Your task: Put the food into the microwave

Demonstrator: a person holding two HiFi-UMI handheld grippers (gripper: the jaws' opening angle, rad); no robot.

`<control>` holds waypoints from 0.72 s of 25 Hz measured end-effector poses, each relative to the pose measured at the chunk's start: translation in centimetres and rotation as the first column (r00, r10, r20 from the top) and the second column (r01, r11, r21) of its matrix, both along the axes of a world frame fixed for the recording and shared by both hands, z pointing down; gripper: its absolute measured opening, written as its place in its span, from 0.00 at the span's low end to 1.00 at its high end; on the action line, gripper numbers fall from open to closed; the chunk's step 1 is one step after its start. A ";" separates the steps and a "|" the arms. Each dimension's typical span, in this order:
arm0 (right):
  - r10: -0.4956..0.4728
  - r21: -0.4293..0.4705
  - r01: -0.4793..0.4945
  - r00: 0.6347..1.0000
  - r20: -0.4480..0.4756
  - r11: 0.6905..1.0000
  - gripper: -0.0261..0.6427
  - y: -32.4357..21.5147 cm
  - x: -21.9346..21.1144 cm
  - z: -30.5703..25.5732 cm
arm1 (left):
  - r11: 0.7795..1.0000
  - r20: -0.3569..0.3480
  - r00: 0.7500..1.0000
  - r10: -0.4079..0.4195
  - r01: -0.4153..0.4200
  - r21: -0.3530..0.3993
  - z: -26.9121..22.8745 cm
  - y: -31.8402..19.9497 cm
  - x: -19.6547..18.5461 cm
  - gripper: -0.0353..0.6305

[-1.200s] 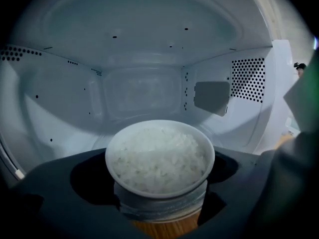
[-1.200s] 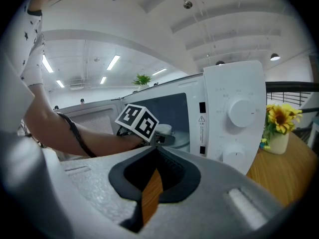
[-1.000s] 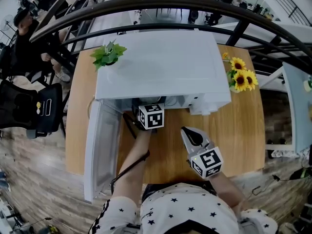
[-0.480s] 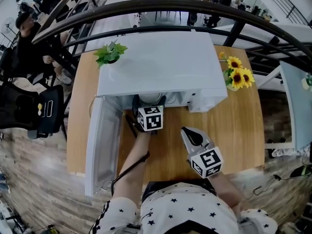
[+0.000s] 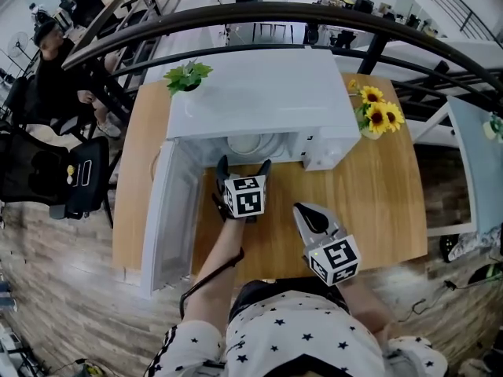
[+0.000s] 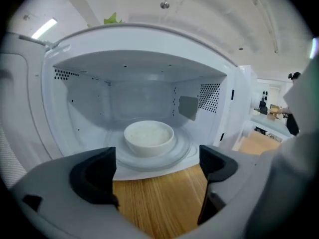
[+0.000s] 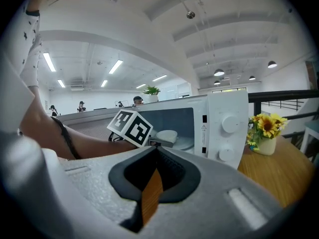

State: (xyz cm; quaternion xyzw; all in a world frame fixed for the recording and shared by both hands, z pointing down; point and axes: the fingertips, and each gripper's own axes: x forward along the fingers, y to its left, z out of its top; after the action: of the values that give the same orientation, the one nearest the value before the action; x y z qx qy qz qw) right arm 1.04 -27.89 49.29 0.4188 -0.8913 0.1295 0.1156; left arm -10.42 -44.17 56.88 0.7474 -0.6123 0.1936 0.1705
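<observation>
A white bowl of rice [image 6: 148,136] sits on the glass turntable [image 6: 172,156] inside the open white microwave [image 5: 263,93]. From above, the bowl [image 5: 251,145] shows just inside the opening. My left gripper [image 5: 244,165] hovers over the table in front of the opening, its jaws wide open and empty. In its own view the left gripper [image 6: 157,159] frames the bowl from a short distance without touching it. My right gripper [image 5: 305,213] is shut on nothing and hangs above the table to the right, pointing at the microwave. The right gripper [image 7: 155,152] sees the bowl [image 7: 166,135] behind the left gripper's marker cube [image 7: 130,127].
The microwave door [image 5: 169,210] swings open to the left, past the wooden table's [image 5: 381,203] front edge. A vase of sunflowers [image 5: 377,116] stands right of the microwave, and a small green plant [image 5: 187,75] rests on its top left corner. The control knobs [image 7: 227,123] face me. A black railing [image 5: 236,10] runs behind.
My left gripper has drawn back out of the microwave toward me, with its jaws open. The bowl stays on the turntable. The right gripper has hardly moved.
</observation>
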 end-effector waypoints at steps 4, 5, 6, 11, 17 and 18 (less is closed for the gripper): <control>0.005 0.019 -0.005 1.000 0.007 1.000 0.05 1.4 0.1 -0.8 | 1.000 -0.020 1.000 0.012 -0.012 -0.003 -0.7 2.6 0.3 0.80; 0.004 0.023 -0.005 1.000 0.008 1.000 0.05 1.7 0.1 -0.9 | 1.000 -0.029 0.999 0.019 -0.019 -0.010 -0.8 3.2 0.5 0.80; 0.004 0.026 -0.004 1.000 0.008 1.000 0.05 2.2 0.1 -1.1 | 1.000 -0.037 0.999 0.025 -0.026 -0.012 -1.0 3.9 0.6 0.80; 0.008 0.056 -0.009 1.000 0.011 0.998 0.05 4.8 0.0 -2.0 | 0.999 -0.054 0.998 0.028 -0.027 0.025 -2.9 7.7 0.6 0.80; 0.028 0.094 -0.030 0.999 0.018 0.995 0.05 7.7 0.6 -3.0 | 0.996 -0.053 0.999 0.014 -0.009 0.086 -5.4 12.9 0.4 0.55; 0.031 0.100 -0.033 0.999 0.018 0.994 0.05 8.1 0.7 -3.2 | 0.995 -0.056 0.998 0.011 -0.005 0.100 -5.9 13.7 0.3 0.50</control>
State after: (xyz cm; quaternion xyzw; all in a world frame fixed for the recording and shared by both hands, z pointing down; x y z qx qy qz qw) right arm 1.73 -19.77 46.09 0.4372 -0.8908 0.0898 0.0852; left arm -10.10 -30.47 50.94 0.7626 -0.6131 0.1423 0.1495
